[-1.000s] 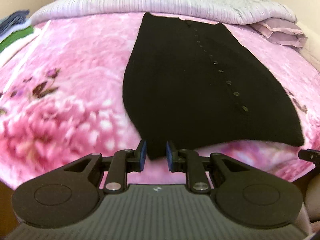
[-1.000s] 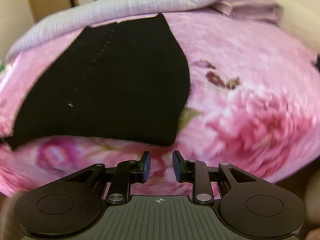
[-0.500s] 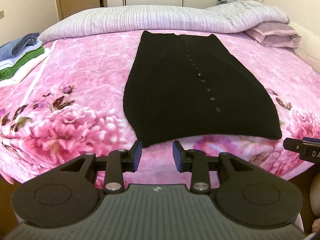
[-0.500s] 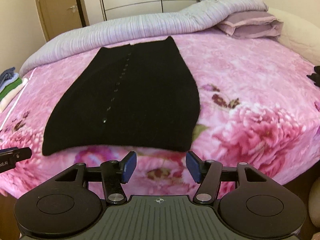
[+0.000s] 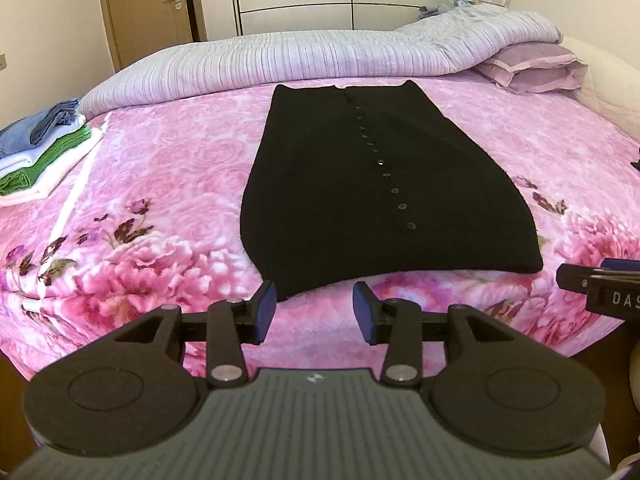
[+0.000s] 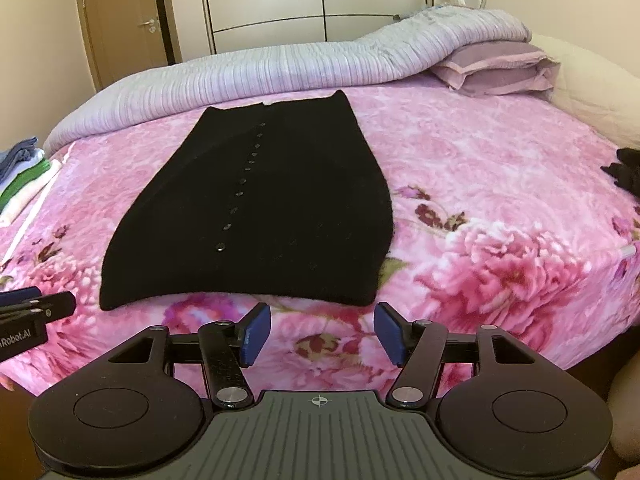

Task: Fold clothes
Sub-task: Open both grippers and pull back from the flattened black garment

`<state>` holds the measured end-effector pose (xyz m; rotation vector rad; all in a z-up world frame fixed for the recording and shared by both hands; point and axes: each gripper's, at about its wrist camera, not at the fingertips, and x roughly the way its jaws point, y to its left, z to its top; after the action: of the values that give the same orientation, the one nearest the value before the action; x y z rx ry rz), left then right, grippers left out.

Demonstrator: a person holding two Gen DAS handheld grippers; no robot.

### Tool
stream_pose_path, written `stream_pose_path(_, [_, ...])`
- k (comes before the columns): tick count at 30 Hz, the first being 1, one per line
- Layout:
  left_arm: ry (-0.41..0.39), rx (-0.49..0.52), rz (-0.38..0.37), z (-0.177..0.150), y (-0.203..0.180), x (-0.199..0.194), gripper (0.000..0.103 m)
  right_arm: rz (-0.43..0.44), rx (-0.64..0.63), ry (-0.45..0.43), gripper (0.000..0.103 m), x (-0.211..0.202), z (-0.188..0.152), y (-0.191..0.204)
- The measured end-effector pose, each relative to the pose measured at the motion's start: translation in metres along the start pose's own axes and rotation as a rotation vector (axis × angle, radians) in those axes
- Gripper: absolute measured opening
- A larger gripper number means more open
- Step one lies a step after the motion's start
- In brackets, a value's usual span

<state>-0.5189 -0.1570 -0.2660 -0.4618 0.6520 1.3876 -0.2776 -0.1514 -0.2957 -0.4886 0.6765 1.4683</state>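
A black buttoned garment (image 5: pixel 360 184) (image 6: pixel 272 216) lies flat on the pink flowered blanket (image 5: pixel 152 184) (image 6: pixel 500 200), its sides folded in and a row of buttons running down it. My left gripper (image 5: pixel 314 312) hovers just short of the garment's near left corner, jaws opening, nothing between them. My right gripper (image 6: pixel 320 334) hangs just short of the near right corner, jaws opening wide and empty. The tip of each gripper shows at the edge of the other's view.
A stack of folded clothes (image 5: pixel 40 152) (image 6: pixel 24 176) sits at the bed's left edge. A rolled lilac quilt (image 5: pixel 320 56) and a pillow (image 5: pixel 532 68) lie at the far end. A dark item (image 6: pixel 626 168) rests at the right edge. Wardrobe and door stand behind.
Both grippers let go of the garment's near corners, opened and drew back and up. The garment now lies flat on the blanket.
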Motion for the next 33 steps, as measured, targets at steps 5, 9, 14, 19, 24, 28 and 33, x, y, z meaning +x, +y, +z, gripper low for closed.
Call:
stream_pose_path(5, [-0.003, 0.005, 0.002, -0.003, -0.003, -0.002, 0.038, -0.002, 0.005, 0.004, 0.062, -0.001, -0.002, 0.001])
stream_pose_path(9, [-0.006, 0.009, 0.002, -0.005, -0.004, -0.003, 0.039, 0.000, 0.005, 0.002, 0.062, -0.004, -0.003, 0.001])
stream_pose_path(14, [-0.004, 0.008, 0.006, -0.008, -0.003, -0.005, 0.040, 0.007, -0.002, 0.007, 0.062, -0.007, -0.006, 0.004])
stream_pose_path(19, [-0.010, 0.007, 0.006, -0.009, -0.002, -0.007, 0.040, 0.014, -0.011, 0.004, 0.062, -0.010, -0.008, 0.007])
stream_pose_path(24, [-0.017, 0.000, -0.001, -0.010, 0.000, -0.009, 0.040, 0.012, -0.019, 0.000, 0.062, -0.012, -0.009, 0.009])
stream_pose_path(28, [-0.021, -0.012, -0.007, -0.010, 0.003, -0.008, 0.040, 0.004, -0.026, -0.005, 0.062, -0.012, -0.009, 0.009])
stream_pose_path(33, [-0.018, -0.030, -0.007, -0.011, 0.006, -0.004, 0.040, 0.000, -0.044, -0.012, 0.062, -0.011, -0.008, 0.012])
